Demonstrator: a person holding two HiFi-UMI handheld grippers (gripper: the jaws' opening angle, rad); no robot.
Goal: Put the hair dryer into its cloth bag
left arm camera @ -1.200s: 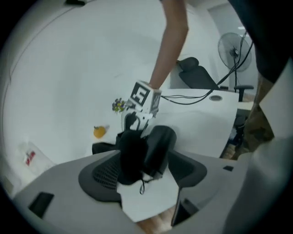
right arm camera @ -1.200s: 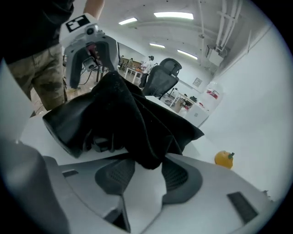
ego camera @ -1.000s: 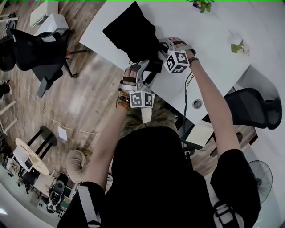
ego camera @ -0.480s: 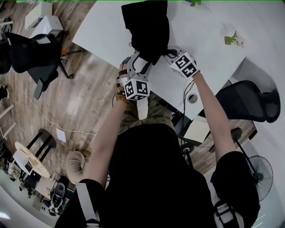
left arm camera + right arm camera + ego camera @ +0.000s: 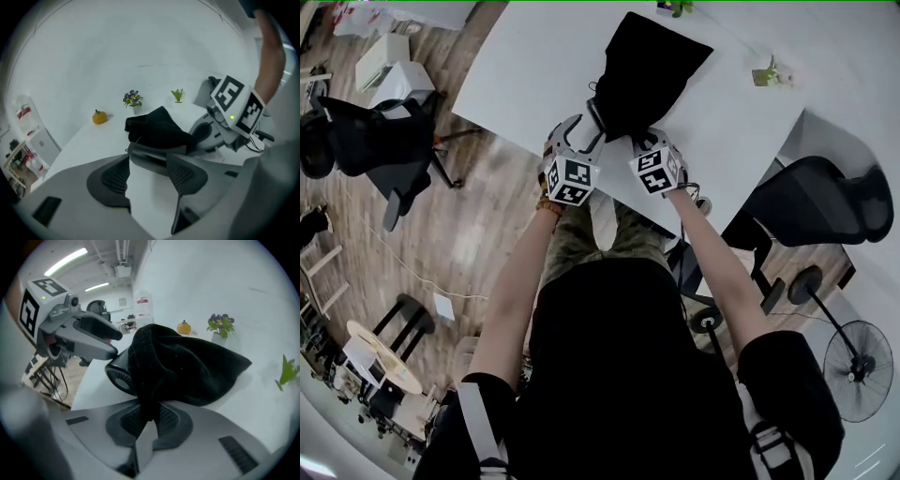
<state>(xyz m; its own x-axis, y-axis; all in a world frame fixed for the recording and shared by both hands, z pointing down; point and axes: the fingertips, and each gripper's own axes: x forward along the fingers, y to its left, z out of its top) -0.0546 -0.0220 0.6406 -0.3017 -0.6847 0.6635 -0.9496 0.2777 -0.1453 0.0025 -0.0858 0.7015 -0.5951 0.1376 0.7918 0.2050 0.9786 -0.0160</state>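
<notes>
The black cloth bag lies on the white table with its mouth toward me. The grey hair dryer is mostly inside; only its grilled rear end sticks out. My left gripper is at the mouth's left side. Its jaws have just been closing, and they now hold the dryer's barrel between the pads. My right gripper is close beside it, shut on a fold of the bag's rim. In the left gripper view the bag bunches up behind the barrel.
A small orange fruit, a pot of purple flowers and a green sprig stand along the table's far side. Black office chairs flank the table, and a floor fan stands at the right.
The bag has swung round so that it points away from me. My right gripper has moved left and rolled, and now sits next to the left one at the bag's mouth.
</notes>
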